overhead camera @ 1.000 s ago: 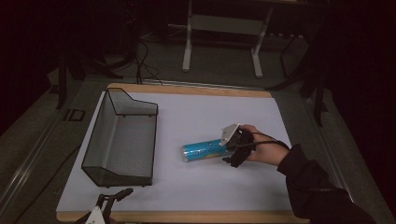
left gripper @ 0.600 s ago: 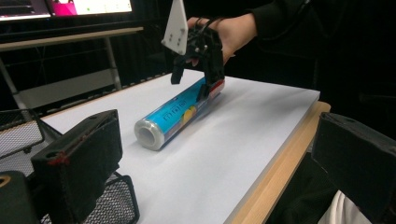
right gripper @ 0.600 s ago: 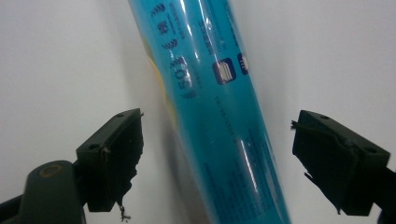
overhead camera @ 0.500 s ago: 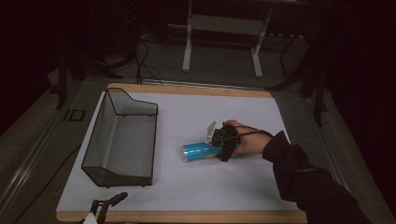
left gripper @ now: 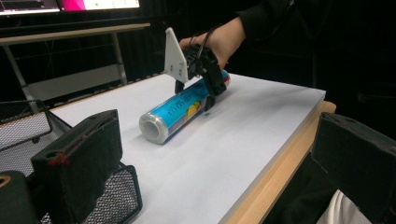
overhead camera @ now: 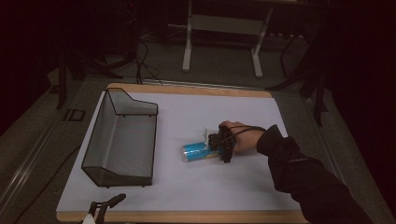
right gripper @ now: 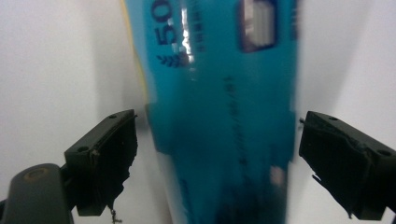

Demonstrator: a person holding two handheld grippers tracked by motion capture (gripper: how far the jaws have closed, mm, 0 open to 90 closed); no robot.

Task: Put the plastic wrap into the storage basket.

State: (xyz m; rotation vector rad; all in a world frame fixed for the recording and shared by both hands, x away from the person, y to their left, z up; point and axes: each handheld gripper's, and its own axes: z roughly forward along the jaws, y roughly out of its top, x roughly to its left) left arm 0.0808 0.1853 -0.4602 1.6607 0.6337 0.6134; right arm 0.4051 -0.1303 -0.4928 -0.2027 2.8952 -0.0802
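A blue cylindrical can point(overhead camera: 198, 151) with yellow print lies on its side on the white table top point(overhead camera: 196, 196), right of centre. My right gripper point(overhead camera: 217, 148) reaches over its right end, held by a hand in a dark sleeve. In the right gripper view the can point(right gripper: 219, 93) lies between the two black jaws of the right gripper point(right gripper: 224, 163), which is open with a narrow gap on each side. My left gripper point(overhead camera: 105, 205) sits at the table's front left edge, open and holding nothing. From there the can point(left gripper: 177, 112) and the right gripper point(left gripper: 194, 98) appear across the table.
A black wire mesh basket point(overhead camera: 121, 140) stands on the left of the table, its low end toward the front. Its mesh point(left gripper: 28, 126) is close to my left gripper. The table's wooden edge point(left gripper: 275, 168) runs along the front. Desk legs and cables stand behind in the dark.
The right hand has moved left along the table, bringing its open jaws over the can's right end. The left gripper has shifted slightly at the front edge.
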